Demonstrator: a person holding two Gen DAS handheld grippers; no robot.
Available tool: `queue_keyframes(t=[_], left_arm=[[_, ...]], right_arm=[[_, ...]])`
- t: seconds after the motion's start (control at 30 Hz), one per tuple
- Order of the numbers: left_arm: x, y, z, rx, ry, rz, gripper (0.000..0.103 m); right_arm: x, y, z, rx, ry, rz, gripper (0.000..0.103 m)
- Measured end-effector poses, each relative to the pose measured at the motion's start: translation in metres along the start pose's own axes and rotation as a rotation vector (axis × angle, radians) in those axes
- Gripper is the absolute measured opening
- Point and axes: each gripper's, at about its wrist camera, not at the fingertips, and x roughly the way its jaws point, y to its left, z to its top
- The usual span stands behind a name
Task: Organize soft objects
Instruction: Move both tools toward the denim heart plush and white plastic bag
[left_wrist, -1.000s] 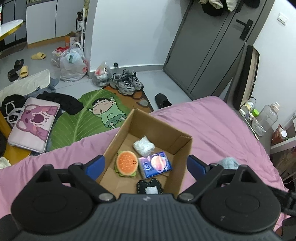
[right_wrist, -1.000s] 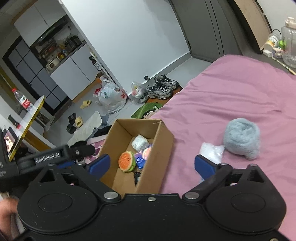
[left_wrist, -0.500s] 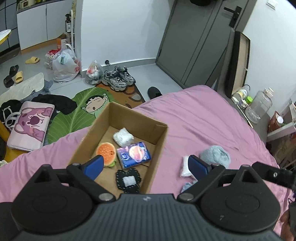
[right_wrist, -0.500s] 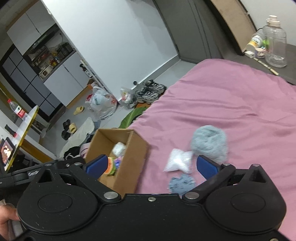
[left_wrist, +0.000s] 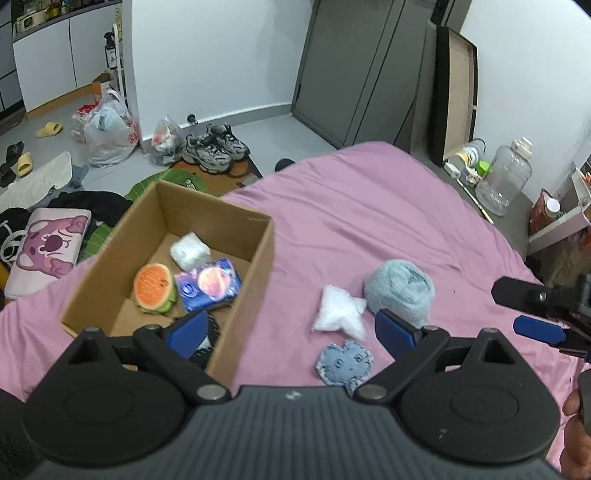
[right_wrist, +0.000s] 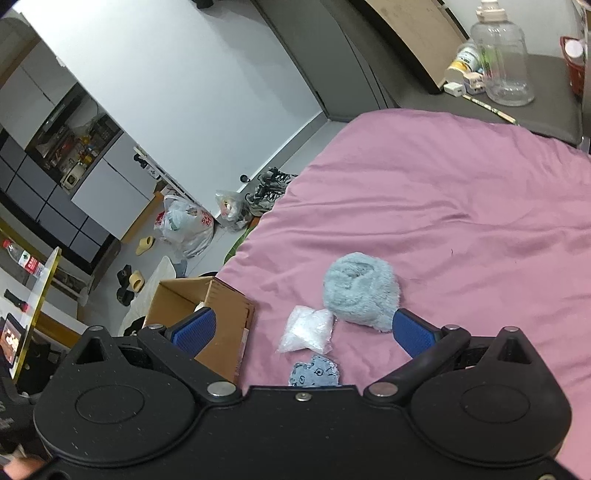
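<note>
Loose soft objects: fluffy grey-blue bundle (right_wrist: 360, 290) on the pink bed (right_wrist: 461, 206), touching a clear plastic packet (right_wrist: 308, 329) at its near-left; small blue denim patch (right_wrist: 316, 371) just nearer, apart from the packet.
Same trio, left wrist view: bundle (left_wrist: 400, 288), packet (left_wrist: 340, 312), patch (left_wrist: 345, 363), all right of the box.
Cardboard box (left_wrist: 255, 266): open-topped, on the bed near its left edge; holds a watermelon-slice toy (left_wrist: 153, 288), a purple-blue pack (left_wrist: 208, 288) touching it, and a white wrapped lump (left_wrist: 189, 251) toward the far wall.
Hidden in the box: dark item at the near corner, mostly behind the left fingers (left_wrist: 186, 328); kind not legible.
Right wrist view of the box (right_wrist: 227, 314): outer wall and rim only; contents screened by the wall and one blue pad, bar a pale scrap at the rim.
Left gripper (left_wrist: 291, 326): fingers spread wide, nothing between them; one pad over the box's near corner, the other near the bundle.
Right gripper (right_wrist: 304, 328): fingers spread wide, empty, bracketing packet and bundle from above; contact not discernible.
Right gripper seen from the left camera (left_wrist: 543, 310): cut off at the frame's right edge, blue pad and black arm only.
Hand (left_wrist: 576, 435): sliver at the lower right edge.
Patch in right view: lower part cut off by the gripper body.
Surroundings: clear water jug (right_wrist: 504, 62) on a dark ledge beside the bed; sneakers (left_wrist: 214, 147) and plastic bags (left_wrist: 109, 134) on the floor.
</note>
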Motion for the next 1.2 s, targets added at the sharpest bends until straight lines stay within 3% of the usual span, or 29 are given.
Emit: queue_keyframes(t=[0.7, 1.2], left_arm=[[0.081, -0.048, -0.043, -0.021, 0.119, 0.064, 0.093], [0.142, -0.057, -0.055, -0.056, 0.209, 0.095, 0.074]], right_arm=[[0.026, -0.072, 0.001, 0.176, 0.059, 0.020, 0.103], [0.055, -0.088, 0.001, 0.187, 0.136, 0.051, 0.103]])
